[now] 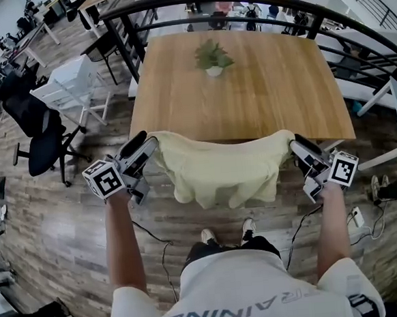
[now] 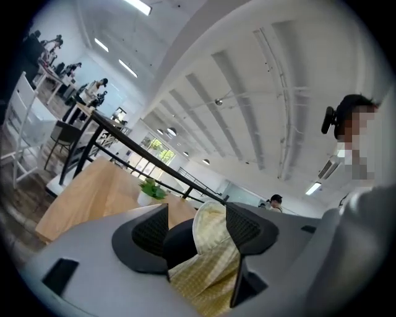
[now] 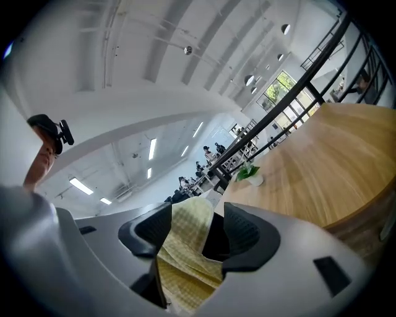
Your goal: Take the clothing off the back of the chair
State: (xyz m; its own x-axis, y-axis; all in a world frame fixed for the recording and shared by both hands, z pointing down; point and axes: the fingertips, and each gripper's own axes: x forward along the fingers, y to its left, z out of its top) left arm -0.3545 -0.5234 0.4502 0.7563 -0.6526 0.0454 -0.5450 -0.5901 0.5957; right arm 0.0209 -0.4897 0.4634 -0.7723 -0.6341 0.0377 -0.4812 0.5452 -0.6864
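Head view: yellow garment [image 1: 220,170] hangs between my left gripper [image 1: 145,146] and right gripper [image 1: 300,146] at the wooden table's [image 1: 262,95] near edge. Both jaw pairs spread, cloth lying loose between them.

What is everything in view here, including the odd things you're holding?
Garment: one, pale yellow, hanging at the table's near edge between the two tools.
Table: one, light wood, ahead of the person.
Potted plant: one, green in a white pot, on the table's far side.
Office chair: one, black, on the floor at left.
White chair: one, beyond the office chair.
Railing: one, black, curving behind the table.
Shoes: two, light, below the garment.
Left tool: one, grey-black, jaws apart, garment edge between them.
Right tool: one, the same.
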